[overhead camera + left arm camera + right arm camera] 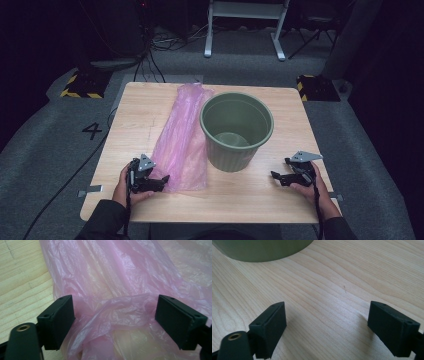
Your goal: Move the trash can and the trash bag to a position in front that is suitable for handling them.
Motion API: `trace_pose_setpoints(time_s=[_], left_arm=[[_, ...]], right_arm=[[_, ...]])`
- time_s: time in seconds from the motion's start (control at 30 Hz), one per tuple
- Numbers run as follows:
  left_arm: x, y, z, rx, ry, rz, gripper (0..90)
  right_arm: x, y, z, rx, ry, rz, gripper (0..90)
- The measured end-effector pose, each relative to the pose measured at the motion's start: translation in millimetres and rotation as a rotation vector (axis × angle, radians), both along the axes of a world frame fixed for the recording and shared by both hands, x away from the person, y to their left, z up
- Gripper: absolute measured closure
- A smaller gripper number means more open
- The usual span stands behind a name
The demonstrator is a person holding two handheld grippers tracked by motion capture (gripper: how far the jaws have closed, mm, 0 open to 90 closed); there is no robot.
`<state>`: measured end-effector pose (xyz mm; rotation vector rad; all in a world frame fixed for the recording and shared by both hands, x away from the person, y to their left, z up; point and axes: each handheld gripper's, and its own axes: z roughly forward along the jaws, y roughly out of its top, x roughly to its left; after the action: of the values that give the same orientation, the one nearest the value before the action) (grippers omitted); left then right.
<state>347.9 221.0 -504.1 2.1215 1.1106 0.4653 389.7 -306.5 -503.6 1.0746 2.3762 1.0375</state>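
A pink plastic bag [182,137] lies flat along the wooden table [150,107], left of a green bin [236,130] that stands upright and looks empty. My left gripper [164,180] sits at the bag's near end, open, its jaws set wide on either side of a raised fold of the bag [120,312]. My right gripper [276,176] rests low over bare wood to the right of the bin, open with nothing between its jaws. In the right gripper view the bin's base [262,250] is at the top left.
A black cable [65,185] runs across the grey floor at the left of the table. A white frame [245,25] stands on the floor beyond the table's far edge. Yellow-and-black weights [80,85] sit near both far corners.
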Motion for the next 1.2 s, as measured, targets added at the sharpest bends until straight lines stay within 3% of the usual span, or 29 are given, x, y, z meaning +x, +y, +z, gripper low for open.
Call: trace_pose_setpoints(time_s=[0.5, 0.73, 0.77, 0.9, 1.0, 1.13, 1.2], left_arm=[[-2.4, 1.3, 1.8, 0.009, -0.006, 0.011, 16.3], [-6.3, 5.7, 16.0, -0.034, -0.069, 0.015, 18.2], [-6.5, 5.4, 17.2, -0.040, -0.063, 0.015, 18.5], [-6.7, 5.1, 20.1, -0.013, -0.077, -0.008, 19.8], [-2.3, 4.5, 21.3, 0.023, -0.093, -0.002, 19.9], [10.8, 4.2, 23.2, 0.022, -0.088, -0.006, 24.5], [15.2, -0.1, 30.7, 0.015, -0.103, -0.007, 26.2]], right_arm=[[-1.2, 0.3, 0.0, -0.003, -0.003, -0.007, 15.3], [-1.2, 0.3, 0.0, -0.003, -0.003, -0.007, 15.3], [-1.2, 0.3, 0.0, -0.003, -0.003, -0.007, 15.3], [-1.2, 0.3, 0.0, -0.003, -0.003, -0.007, 15.3], [-1.2, 0.3, 0.0, -0.003, -0.003, -0.007, 15.3], [-1.2, 0.3, 0.0, -0.003, -0.003, -0.007, 15.3], [-1.2, 0.3, 0.0, -0.003, -0.003, -0.007, 15.3]])
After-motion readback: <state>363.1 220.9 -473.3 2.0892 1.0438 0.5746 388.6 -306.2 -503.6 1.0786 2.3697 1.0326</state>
